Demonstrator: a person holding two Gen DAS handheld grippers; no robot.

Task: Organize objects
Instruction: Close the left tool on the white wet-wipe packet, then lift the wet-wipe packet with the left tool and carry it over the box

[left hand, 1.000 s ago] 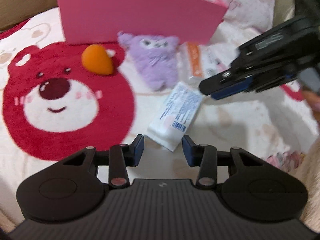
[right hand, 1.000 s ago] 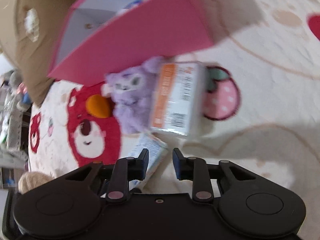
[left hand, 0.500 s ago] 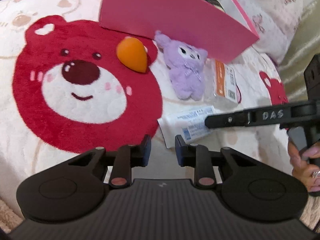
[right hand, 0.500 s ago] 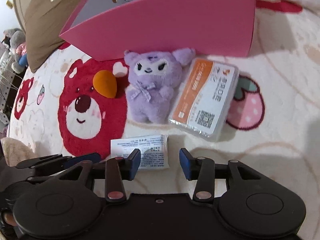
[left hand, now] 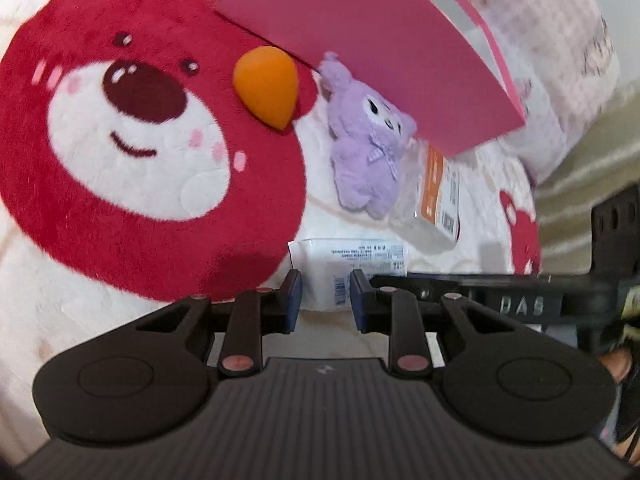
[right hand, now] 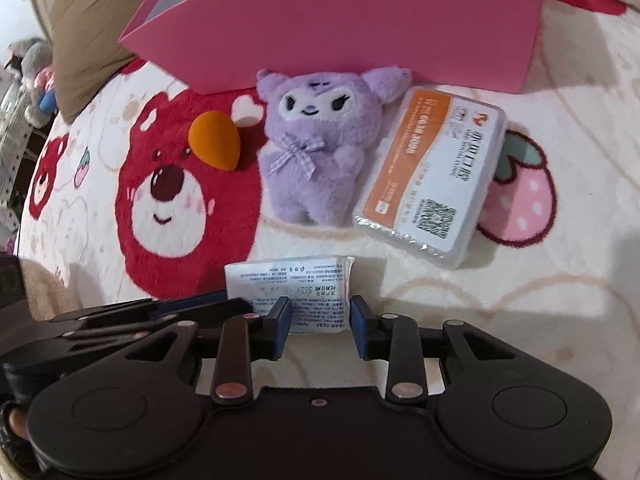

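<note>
A white tissue packet (right hand: 294, 290) lies on the blanket; it also shows in the left wrist view (left hand: 352, 268). My right gripper (right hand: 318, 322) is open with its fingers on either side of the packet's near end. My left gripper (left hand: 325, 300) is open just before the same packet. A purple plush (right hand: 316, 148), an orange sponge (right hand: 214, 140) and an orange-and-white clear box (right hand: 434, 178) lie in front of a pink box (right hand: 360, 24). The plush (left hand: 366, 160), the sponge (left hand: 266, 84) and the pink box (left hand: 380, 52) show in the left view too.
The blanket has a big red bear face (left hand: 132, 128) and a pink strawberry print (right hand: 520, 200). A brown pillow (right hand: 84, 28) lies at the back left. The right gripper's arm (left hand: 500, 300) crosses the left view at the right.
Both grippers have moved closer to the tissue packet. The right gripper's fingers now flank its near end. The left gripper has opened wider.
</note>
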